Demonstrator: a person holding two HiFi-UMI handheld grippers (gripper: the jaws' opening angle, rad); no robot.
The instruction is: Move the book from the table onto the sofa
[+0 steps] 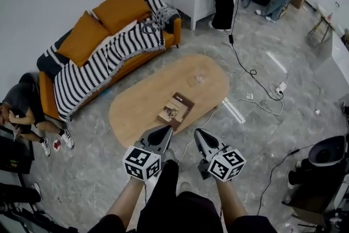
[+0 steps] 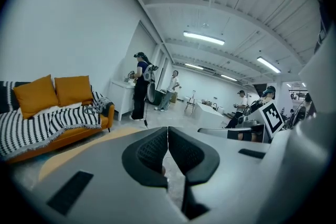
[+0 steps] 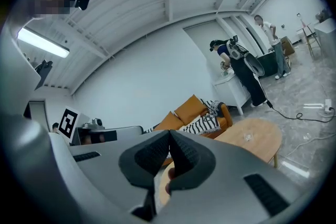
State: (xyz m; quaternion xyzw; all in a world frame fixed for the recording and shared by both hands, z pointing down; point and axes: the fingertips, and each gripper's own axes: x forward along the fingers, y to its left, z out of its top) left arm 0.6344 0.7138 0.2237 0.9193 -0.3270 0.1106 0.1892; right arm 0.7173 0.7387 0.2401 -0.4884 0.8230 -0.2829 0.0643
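The book sits just above your left gripper, slanting up-right; that one and your right gripper are pinched shut, empty.

Book on the counter before us
Our left gripper and right gripper hang by its near edge, jaws together.

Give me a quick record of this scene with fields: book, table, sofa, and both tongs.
book: lying flat on the table, near the edge nearest the tongs
table: oval, wooden, beside the sofa
sofa: orange, two cushions, striped blanket, no book on it
left tongs: shut, empty, short of the book
right tongs: shut, empty, beside the left
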